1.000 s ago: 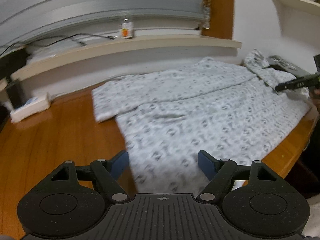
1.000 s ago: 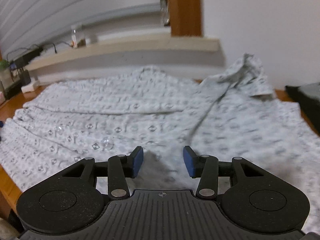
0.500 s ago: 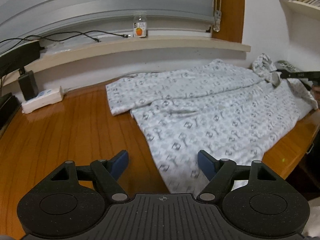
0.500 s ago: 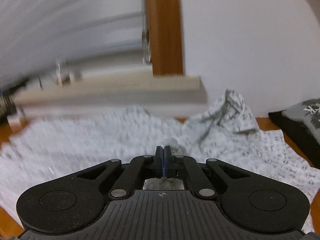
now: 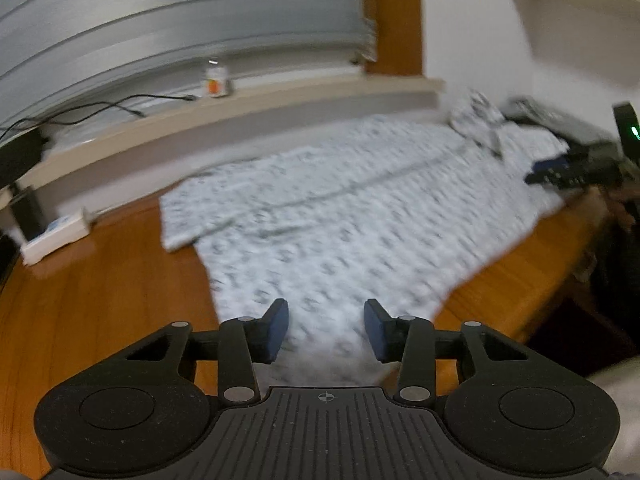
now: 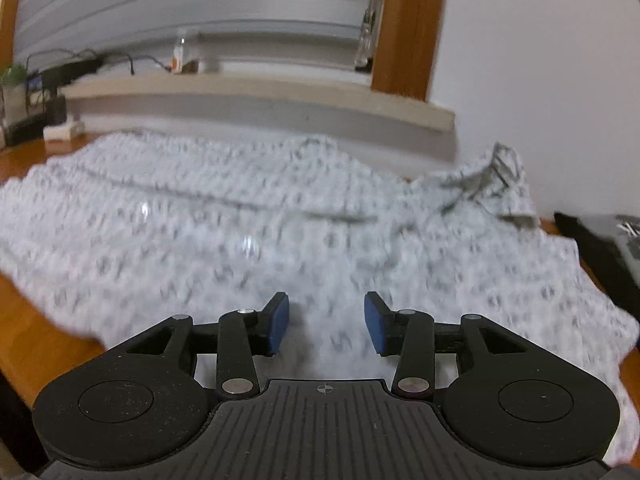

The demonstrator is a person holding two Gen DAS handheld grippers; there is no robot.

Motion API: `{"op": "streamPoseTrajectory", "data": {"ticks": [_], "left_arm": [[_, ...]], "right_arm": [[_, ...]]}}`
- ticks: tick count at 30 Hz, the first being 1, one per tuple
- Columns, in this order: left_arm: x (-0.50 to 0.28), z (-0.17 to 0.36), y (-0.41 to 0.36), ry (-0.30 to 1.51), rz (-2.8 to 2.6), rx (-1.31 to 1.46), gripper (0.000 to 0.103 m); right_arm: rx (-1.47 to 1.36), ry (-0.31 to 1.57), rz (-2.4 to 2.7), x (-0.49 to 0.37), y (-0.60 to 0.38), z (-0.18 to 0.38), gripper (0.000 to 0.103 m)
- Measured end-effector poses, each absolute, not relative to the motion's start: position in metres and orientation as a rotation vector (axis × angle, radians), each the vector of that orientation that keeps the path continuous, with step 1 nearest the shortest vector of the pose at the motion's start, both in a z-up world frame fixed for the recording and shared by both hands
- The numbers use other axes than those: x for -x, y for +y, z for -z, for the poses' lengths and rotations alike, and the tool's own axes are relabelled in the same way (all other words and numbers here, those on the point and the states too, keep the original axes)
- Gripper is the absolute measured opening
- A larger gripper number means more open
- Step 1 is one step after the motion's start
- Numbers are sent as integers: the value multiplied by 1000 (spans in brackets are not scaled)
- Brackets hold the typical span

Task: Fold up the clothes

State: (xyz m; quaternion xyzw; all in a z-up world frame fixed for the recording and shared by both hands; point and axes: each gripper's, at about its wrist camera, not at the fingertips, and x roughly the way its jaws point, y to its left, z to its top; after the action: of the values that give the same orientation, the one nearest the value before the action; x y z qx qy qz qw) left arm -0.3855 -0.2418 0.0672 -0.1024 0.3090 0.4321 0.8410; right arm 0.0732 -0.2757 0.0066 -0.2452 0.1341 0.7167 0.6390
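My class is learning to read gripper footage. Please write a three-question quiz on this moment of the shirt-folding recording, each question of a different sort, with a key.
1. True or false: the patterned shirt lies spread on the wooden table.
2. Multiple choice: what stands on the window ledge behind the shirt? A) a small bottle with an orange label B) a stack of plates C) a lamp
3. Short answer: is any cloth pinched by the left gripper or the right gripper?

Key:
1. True.
2. A, the small bottle.
3. No. Both stand with a gap over the shirt; the left jaws are closing, the right opening.
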Motion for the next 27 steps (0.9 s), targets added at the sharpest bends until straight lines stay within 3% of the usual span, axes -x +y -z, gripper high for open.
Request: {"op": "streamPoseTrajectory", "data": {"ticks": [6,9,11,12,23,27], "left_arm": [[378,-53,-251,761,-860,183,61],[385,-52,-247,768,-863,196,59],[390,-53,-245,767,-848,191,32],[392,-53,-242,764,-840,212,7],[411,-63,-267,894,-805,144,2],[422,-71,-264,834,-825,195,10]], "right_arm": [[424,443,-1644,-103,-285,-5,45],[434,410,-1642,-100,-287,-2,45],[427,403,-1647,-100,-288,0,45],[424,399,-1650,-101,-288,1,45],[463,460,-1665,-121,-312,-7,44],[493,465,-1673,-124,-318,-10,44]]}}
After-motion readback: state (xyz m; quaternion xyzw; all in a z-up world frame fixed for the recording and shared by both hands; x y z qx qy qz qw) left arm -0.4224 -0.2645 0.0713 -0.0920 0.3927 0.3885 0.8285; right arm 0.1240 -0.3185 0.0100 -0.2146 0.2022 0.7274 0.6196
